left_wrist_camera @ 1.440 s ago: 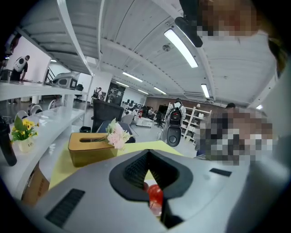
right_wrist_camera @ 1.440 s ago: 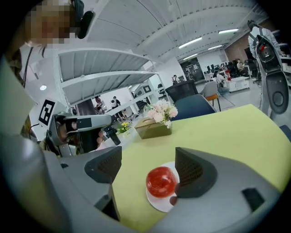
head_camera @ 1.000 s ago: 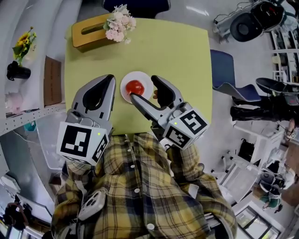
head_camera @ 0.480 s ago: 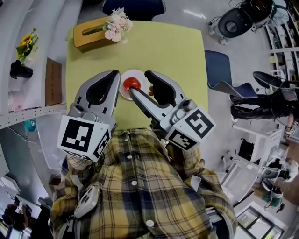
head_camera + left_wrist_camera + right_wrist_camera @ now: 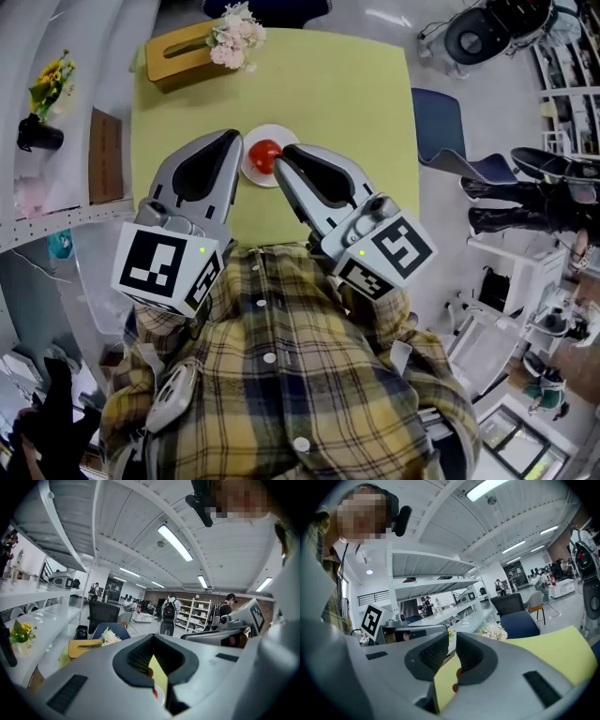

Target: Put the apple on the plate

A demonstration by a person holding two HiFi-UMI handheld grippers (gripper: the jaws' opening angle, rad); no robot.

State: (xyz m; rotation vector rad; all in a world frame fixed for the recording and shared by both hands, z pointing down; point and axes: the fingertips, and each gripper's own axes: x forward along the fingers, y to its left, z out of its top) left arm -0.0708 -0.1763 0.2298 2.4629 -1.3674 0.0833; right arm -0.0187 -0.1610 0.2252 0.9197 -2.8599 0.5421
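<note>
The red apple (image 5: 265,155) lies on the small white plate (image 5: 251,172) near the middle of the yellow-green table (image 5: 347,103). My right gripper (image 5: 279,154) hovers over the plate's right edge, above the apple and apart from it. Its jaws are closing, down to a narrow gap, with nothing between them (image 5: 452,641). My left gripper (image 5: 234,139) hangs just left of the plate, shut and empty, and its tips meet in the left gripper view (image 5: 151,636). A thin red sliver of the apple (image 5: 150,672) shows through the gap behind those tips.
A wooden tissue box (image 5: 178,56) with a pale flower bunch (image 5: 234,33) stands at the table's far left corner. A blue chair (image 5: 450,141) sits to the right. White shelves on the left hold a sunflower (image 5: 47,84) and a black mug (image 5: 37,136).
The right gripper's jaws went from wide open beside the apple to nearly closed. Both grippers rose and drew back a little. The apple stayed on the plate.
</note>
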